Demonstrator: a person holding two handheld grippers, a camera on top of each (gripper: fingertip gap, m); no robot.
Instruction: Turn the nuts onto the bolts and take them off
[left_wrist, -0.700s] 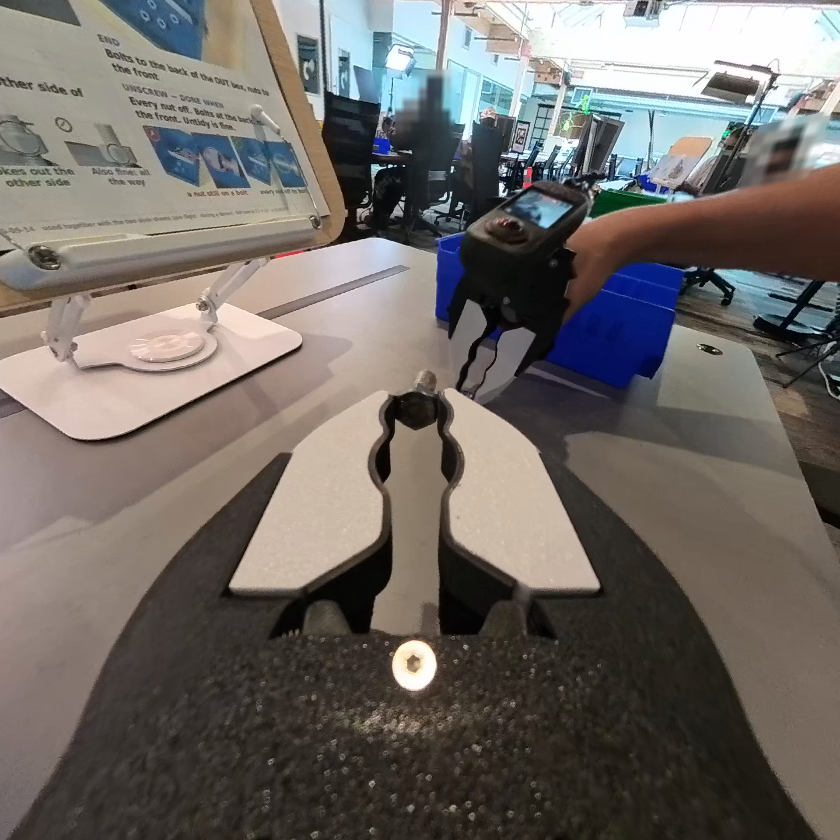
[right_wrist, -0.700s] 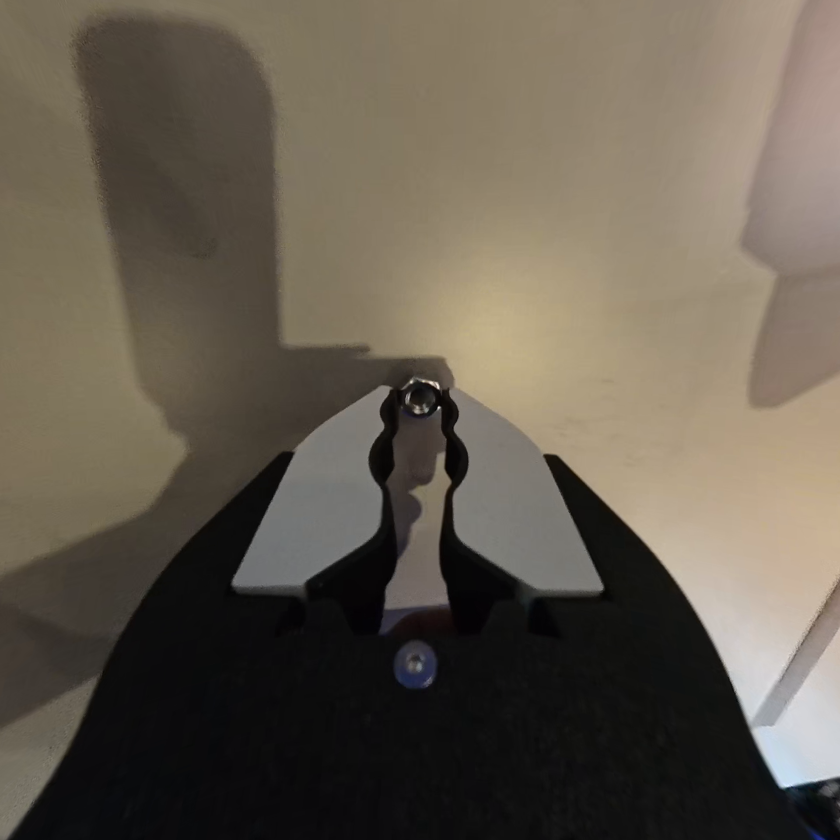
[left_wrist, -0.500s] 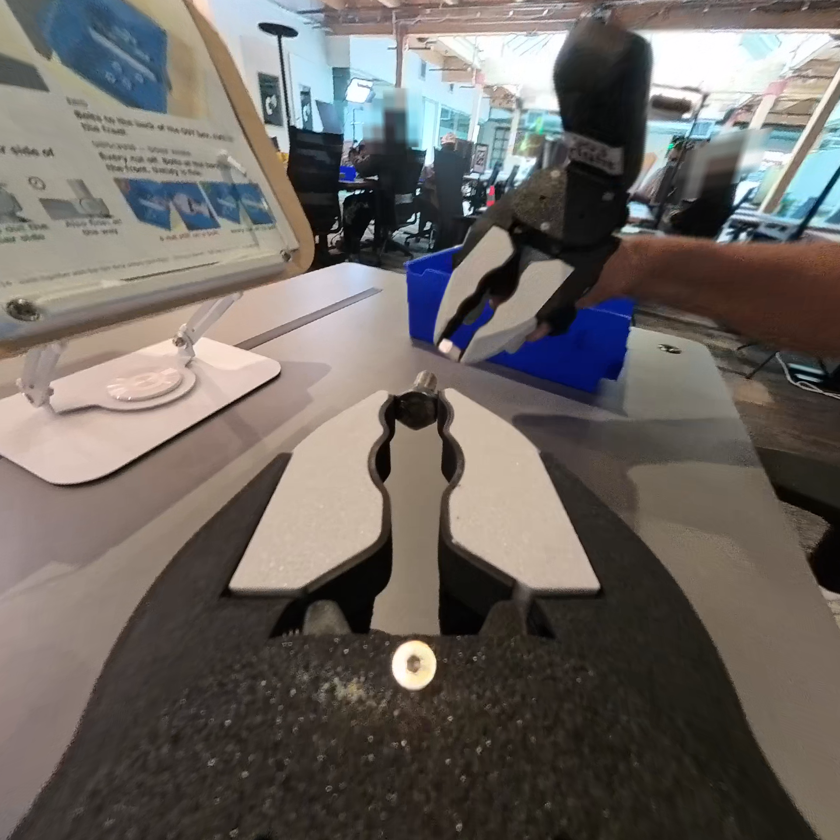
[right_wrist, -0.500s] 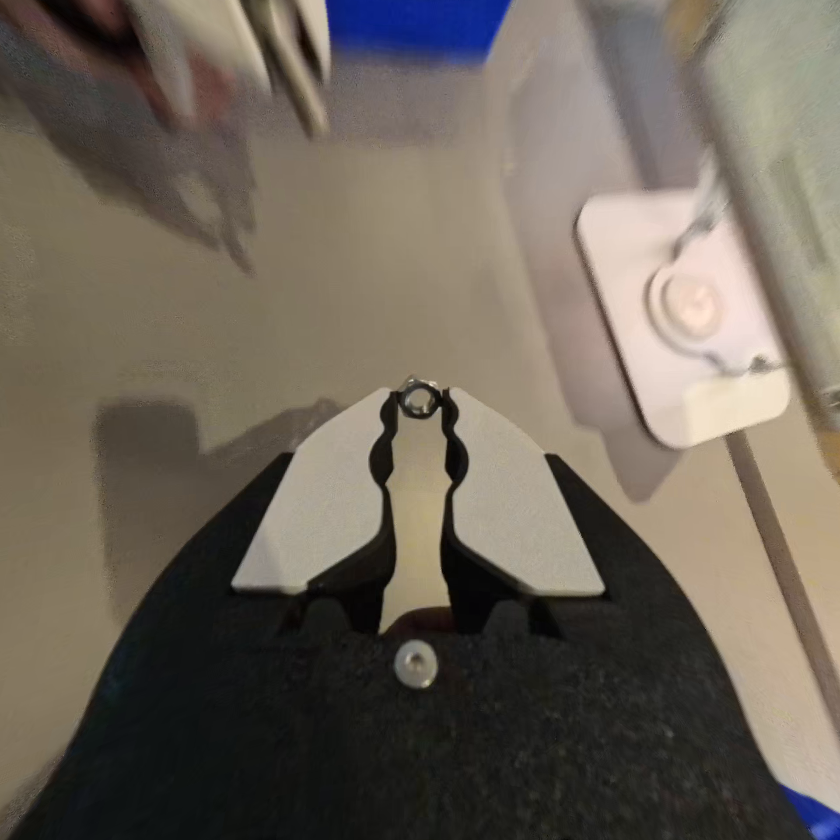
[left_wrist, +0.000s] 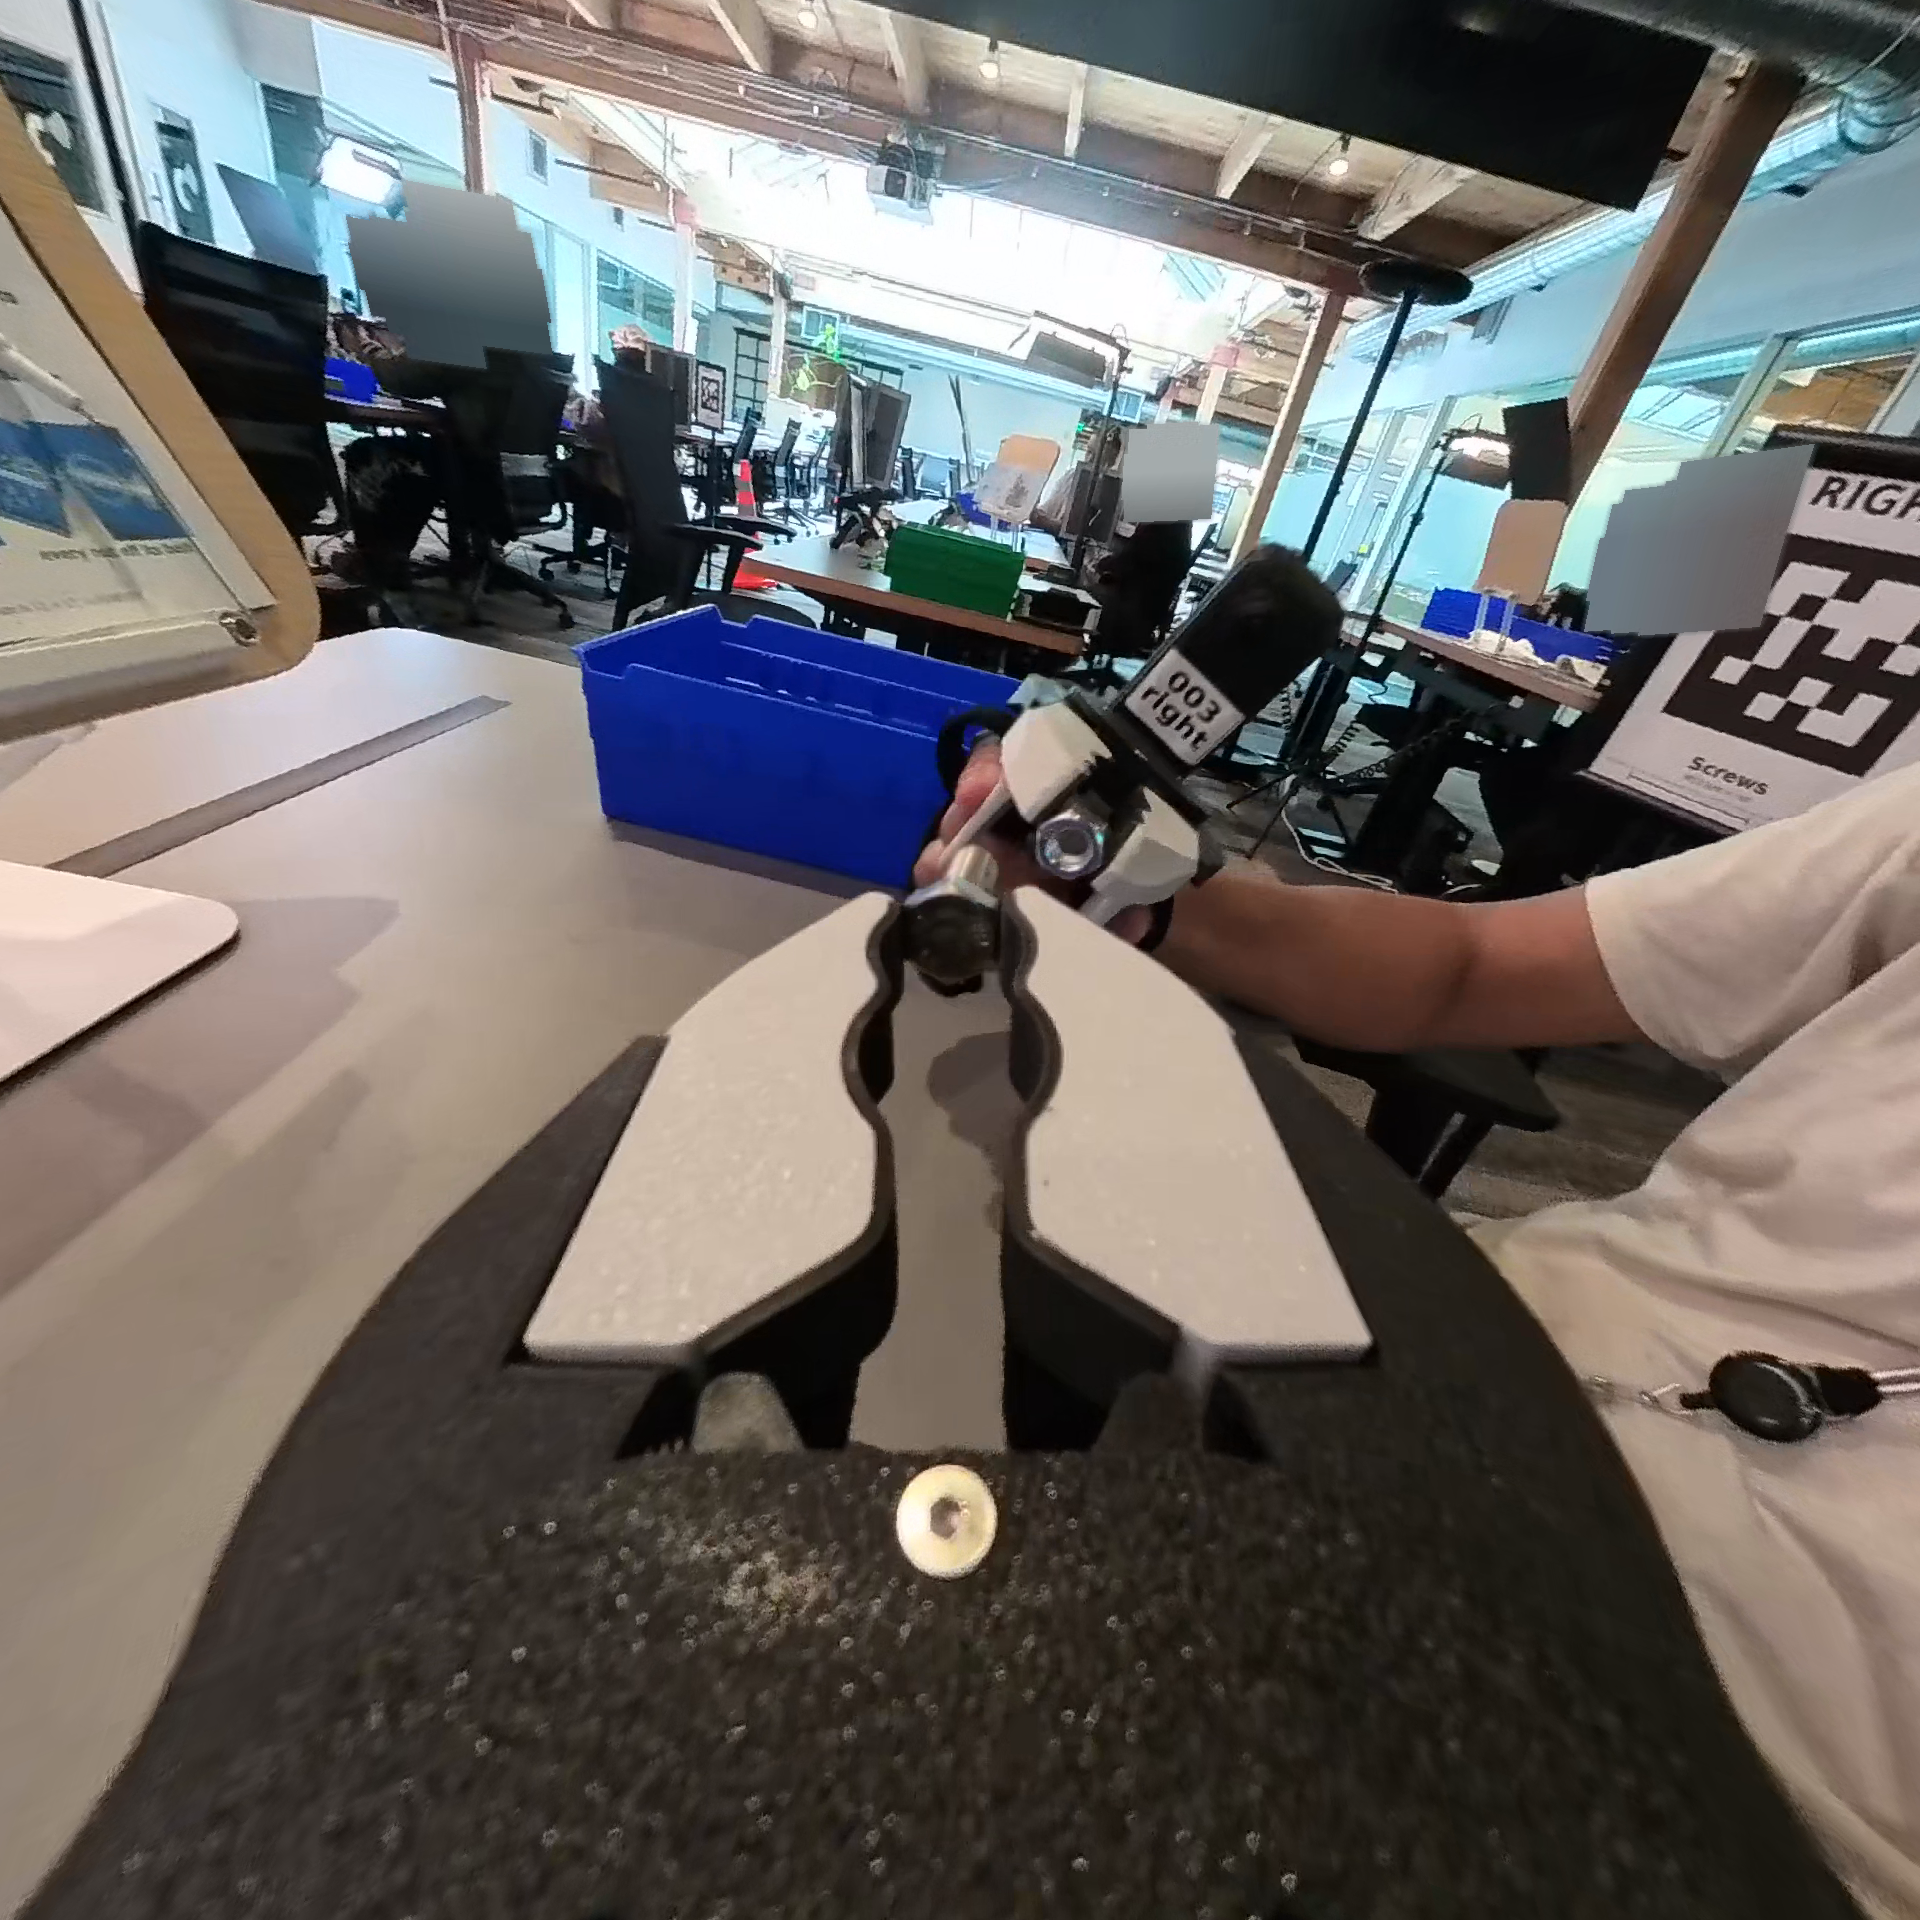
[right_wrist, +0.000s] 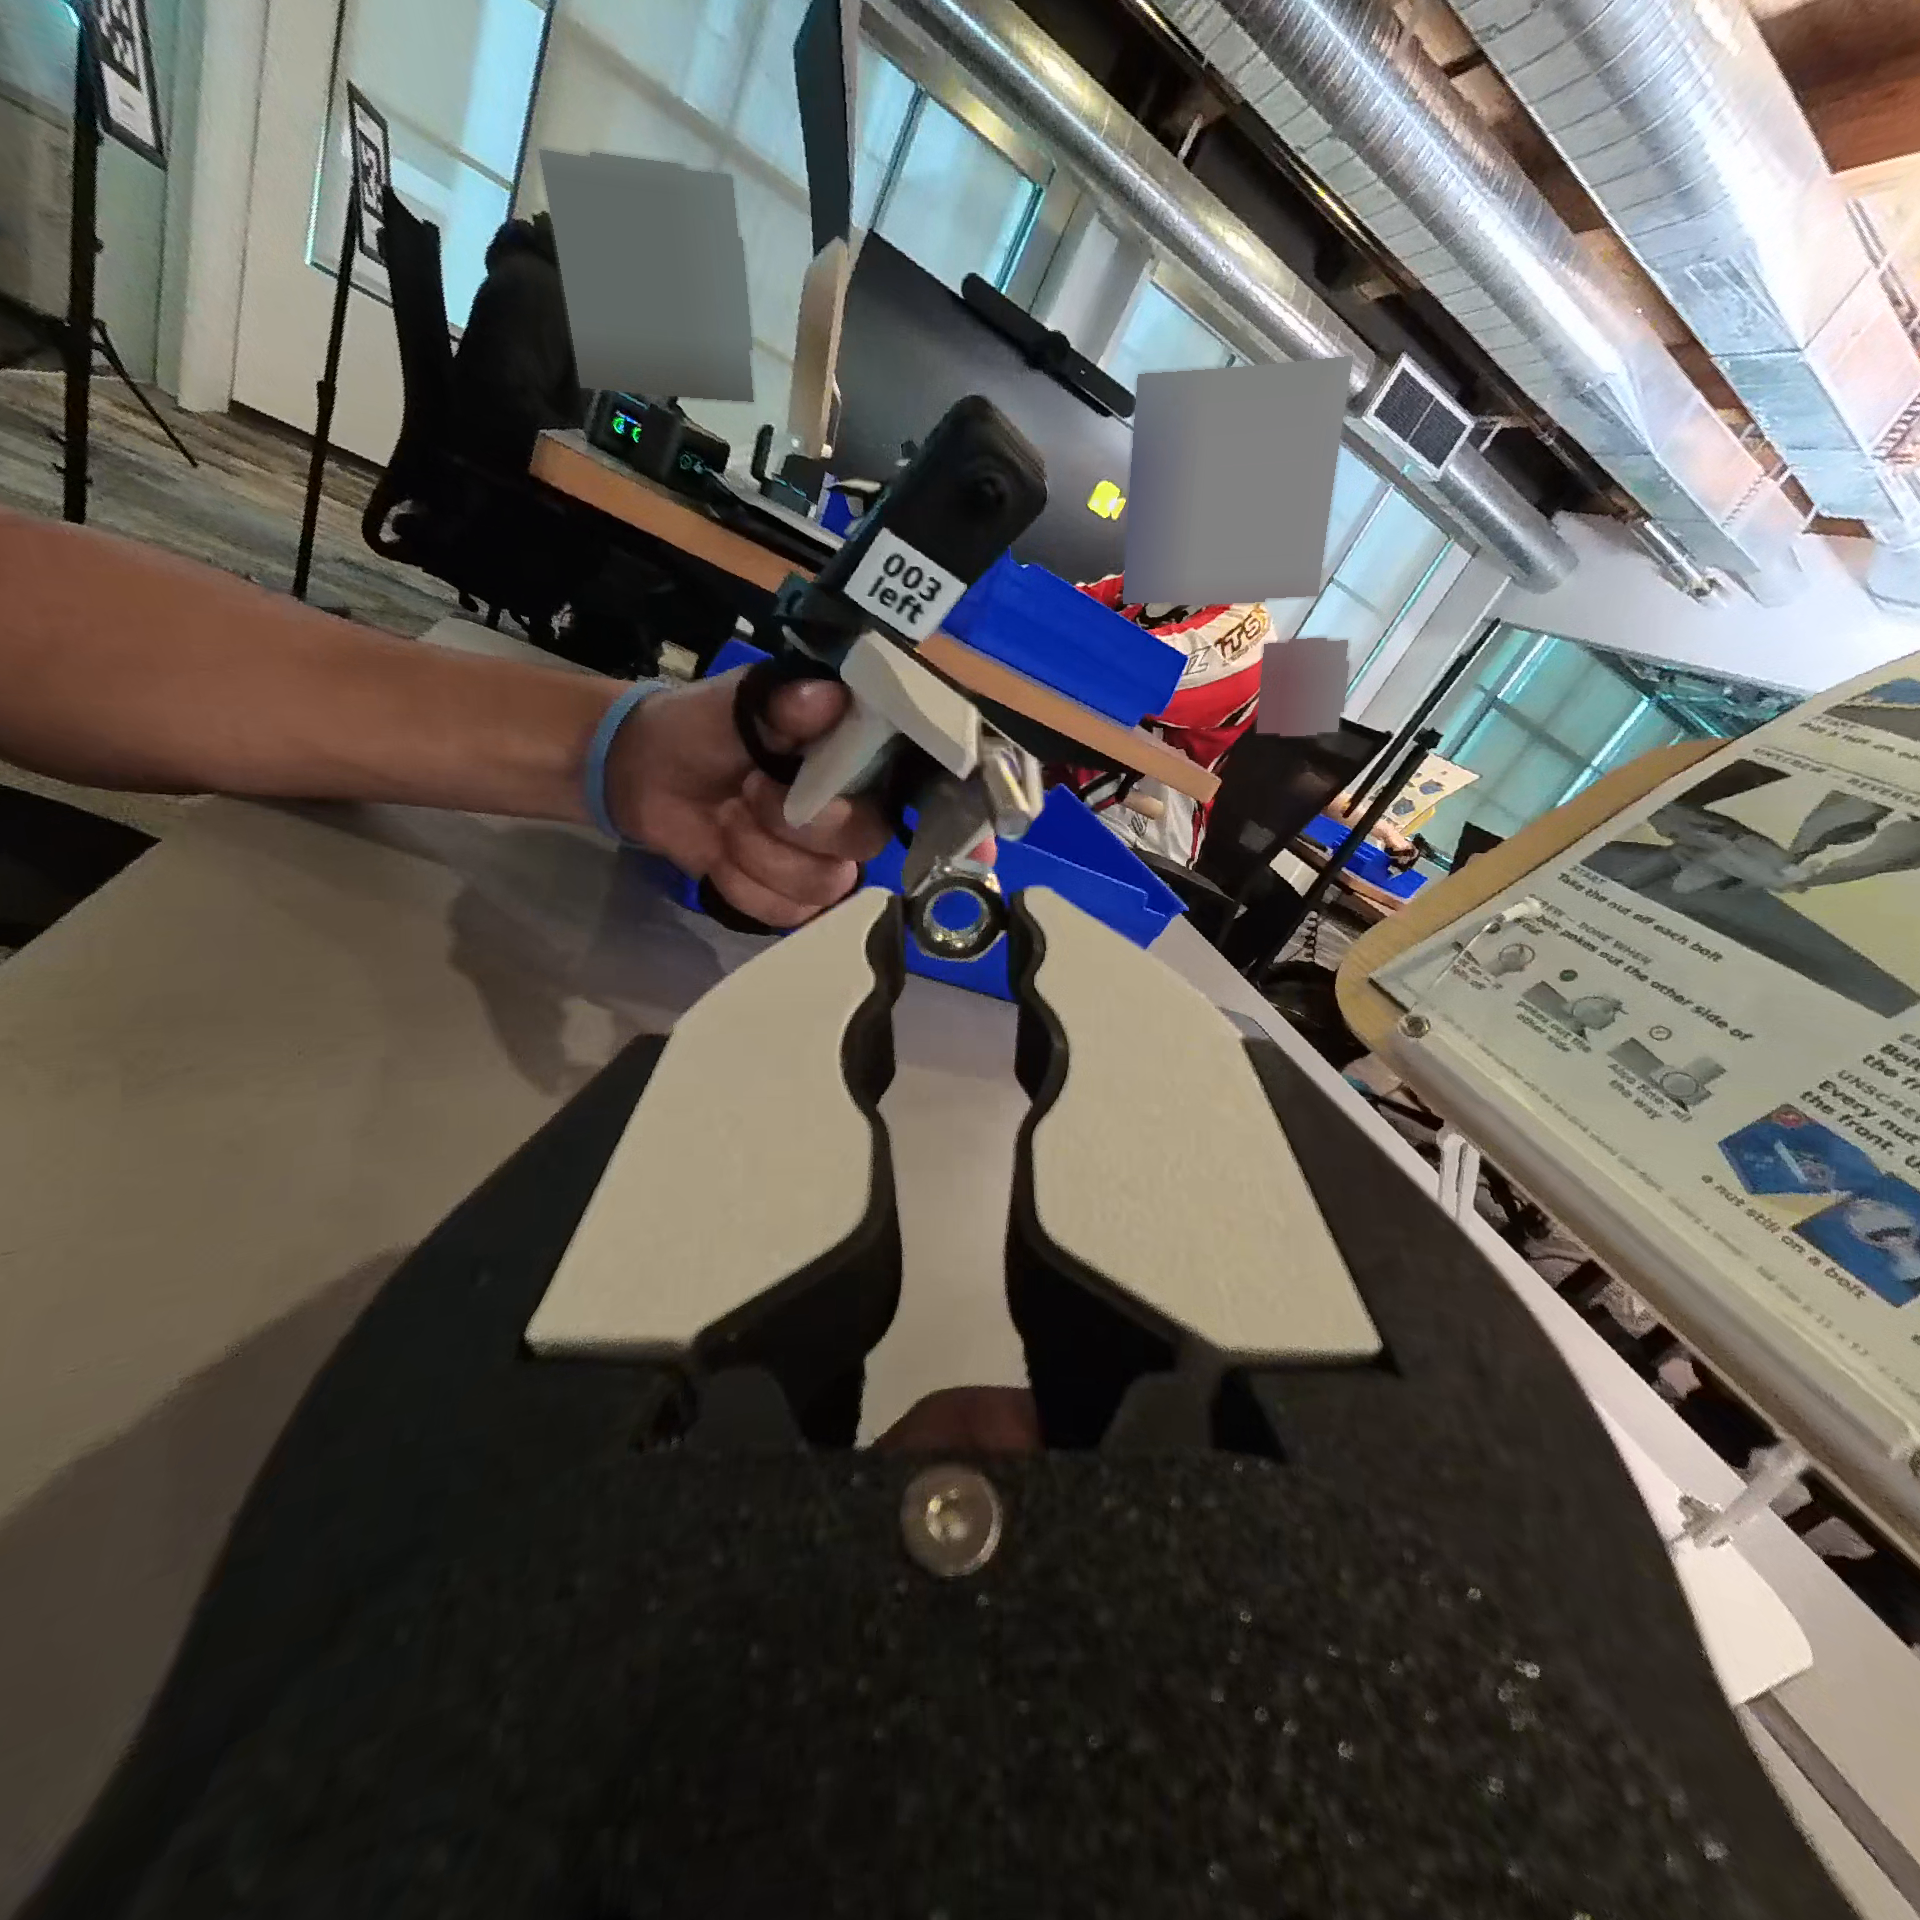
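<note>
Two hand-held grippers meet tip to tip above the grey tabletop (left_wrist: 312, 935), raised off it so that both parts can be brought into line freely.

At far left in the left wrist view stands the wood-backed instruction board (left_wrist: 125, 499) on its white stand, angled toward the operator for reference. Right of it, on the far side of the table, sits the open blue plastic bin (left_wrist: 769, 738), clear of the working area.

In the centre, the left gripper (left_wrist: 948, 940) has its white fingers (left_wrist: 748, 1132) narrowed onto the hexagonal head of the steel bolt (left_wrist: 951, 920). The threaded shank points away from this camera toward the other tool. Holding by the head keeps the bolt from rotating and leaves the thread exposed.

To the right, the right gripper (right_wrist: 954, 920) pinches the bright steel hex nut (right_wrist: 954, 916) by its flats, with the bore facing along the fingers. In the right wrist view the bolt end lies just behind the nut. Whether the thread has entered the bore cannot be determined.

Judgement: the step in hand is starting the nut on the bolt. The two axes should coincide before turning; a tilted start could cross the thread or drop the nut.
</note>
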